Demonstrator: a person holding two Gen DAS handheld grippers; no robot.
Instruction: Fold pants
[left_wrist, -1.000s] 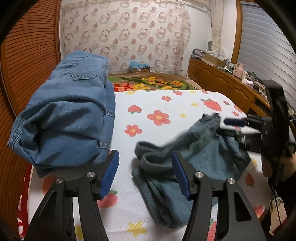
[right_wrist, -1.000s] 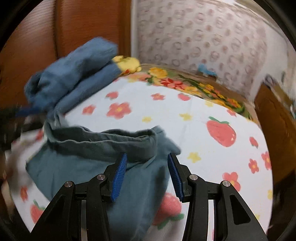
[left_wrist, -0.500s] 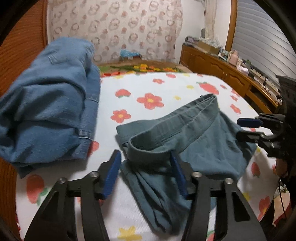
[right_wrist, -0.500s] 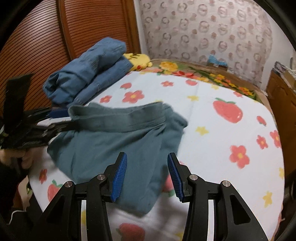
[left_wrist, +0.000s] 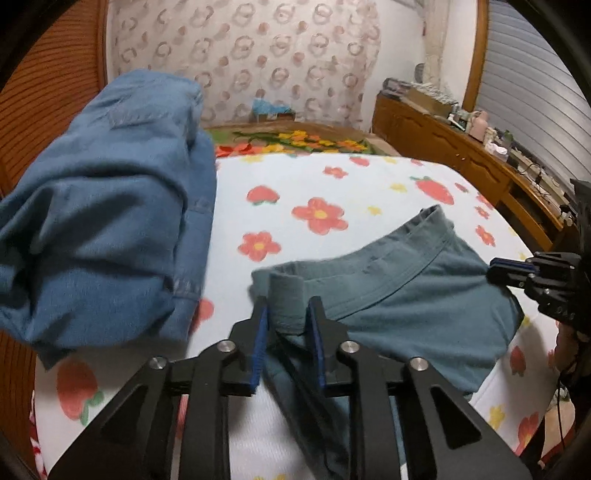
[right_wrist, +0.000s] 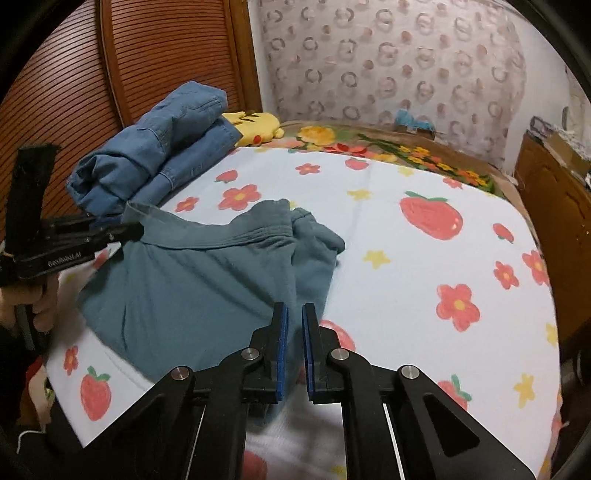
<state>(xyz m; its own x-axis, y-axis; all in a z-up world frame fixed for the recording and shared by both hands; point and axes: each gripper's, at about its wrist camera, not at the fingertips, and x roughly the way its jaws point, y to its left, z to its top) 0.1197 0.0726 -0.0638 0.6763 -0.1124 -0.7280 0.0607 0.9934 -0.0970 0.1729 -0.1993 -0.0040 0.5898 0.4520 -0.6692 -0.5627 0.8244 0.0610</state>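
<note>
A pair of teal-grey pants (left_wrist: 406, 295) lies crumpled on the flowered bed sheet (left_wrist: 332, 184); it also shows in the right wrist view (right_wrist: 207, 280). My left gripper (left_wrist: 288, 321) is shut on the waistband at the pants' left end. In the right wrist view it (right_wrist: 122, 229) holds the waistband corner lifted. My right gripper (right_wrist: 293, 332) is shut on the pants' fabric at the near right edge. In the left wrist view it (left_wrist: 513, 269) shows closed on the pants' right side.
Folded blue jeans (left_wrist: 99, 206) are stacked at the bed's left, also in the right wrist view (right_wrist: 155, 144), with a yellow plush toy (right_wrist: 255, 125) beside them. A wooden dresser (left_wrist: 461, 158) runs along the right. A slatted wooden panel (right_wrist: 110, 74) stands behind the jeans.
Both grippers have closed: the left onto the waistband, the right onto the pants' near edge. The waistband corner is lifted and the pants are pulled wider between them.
</note>
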